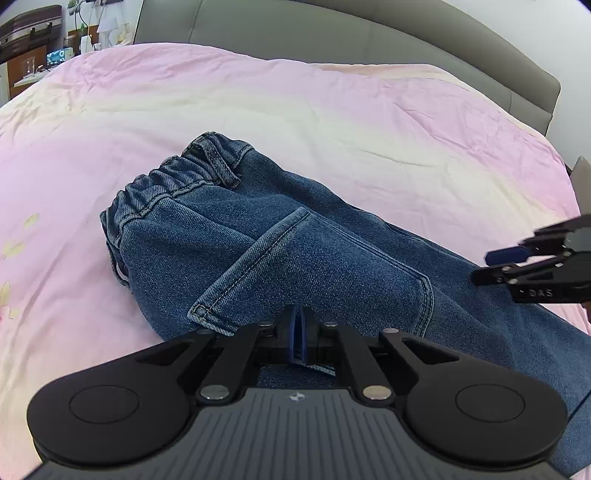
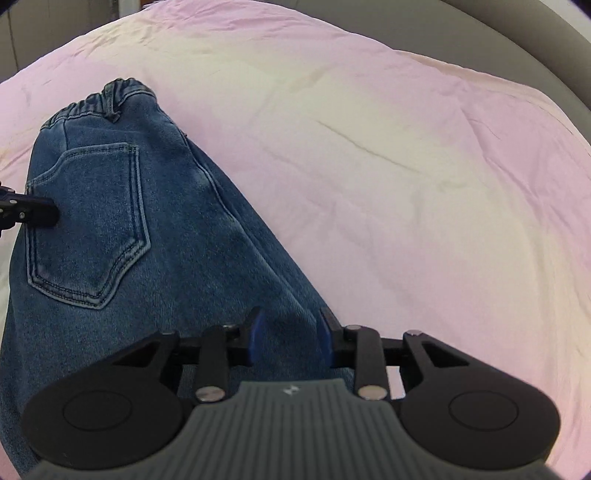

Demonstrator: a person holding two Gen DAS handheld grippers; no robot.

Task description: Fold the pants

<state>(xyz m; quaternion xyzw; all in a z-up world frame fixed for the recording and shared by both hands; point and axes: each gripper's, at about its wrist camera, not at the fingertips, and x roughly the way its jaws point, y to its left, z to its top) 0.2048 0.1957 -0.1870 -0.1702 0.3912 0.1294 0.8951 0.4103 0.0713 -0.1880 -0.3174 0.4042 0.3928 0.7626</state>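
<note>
Left gripper (image 1: 298, 334) has its jaws pinched together over the jeans (image 1: 295, 251). Right gripper (image 2: 291, 338) hangs with jaws wide over the leg. The jeans run lengthwise across the bed (image 1: 332, 110), waistband (image 1: 173, 184) farthest away.

The pants (image 1: 295, 243) are thick blue denim cloth, a bit rough, with pale stitching. The sheet (image 1: 332, 110) under them is soft pink cloth with small creases. My left gripper (image 1: 297, 332) is matt black plastic with shiny metal pins. At the top, the headboard (image 1: 332, 33) looks smooth and grey.

Blue denim pants (image 1: 295, 251) on pink-and-cream bedsheet (image 1: 332, 122), grey headboard (image 1: 332, 33).
</note>
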